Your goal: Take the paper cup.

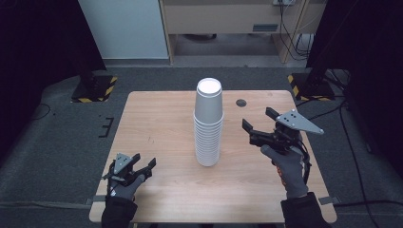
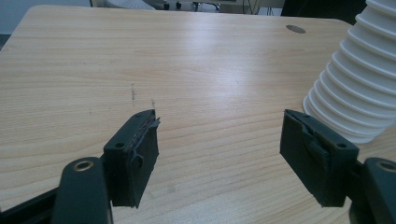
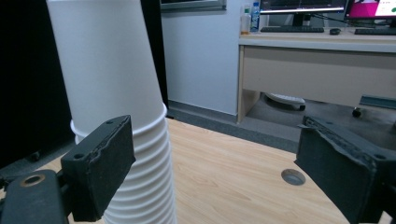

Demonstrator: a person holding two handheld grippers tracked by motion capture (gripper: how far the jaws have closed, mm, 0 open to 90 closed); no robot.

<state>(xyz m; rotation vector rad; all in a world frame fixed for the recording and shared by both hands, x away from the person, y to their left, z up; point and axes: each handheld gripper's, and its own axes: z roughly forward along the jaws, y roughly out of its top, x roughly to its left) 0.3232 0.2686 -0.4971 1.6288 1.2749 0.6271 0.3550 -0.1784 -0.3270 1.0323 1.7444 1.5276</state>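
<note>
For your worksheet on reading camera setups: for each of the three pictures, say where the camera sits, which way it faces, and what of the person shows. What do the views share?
High view: above the person's side, facing forward and down on the table; both gloved hands show, left gripper, right gripper.
Left gripper view: low over the table, facing the base of the cup stack; its open fingers show.
Right gripper view: raised, facing the stack's upper part and a desk beyond; its open fingers show.
Shared: stack and table.

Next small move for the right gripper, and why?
Probably ease the right gripper left toward the top cup of the stack of cups. It is open, raised beside the stack and apart from it; the left gripper sits low, farther off.
</note>
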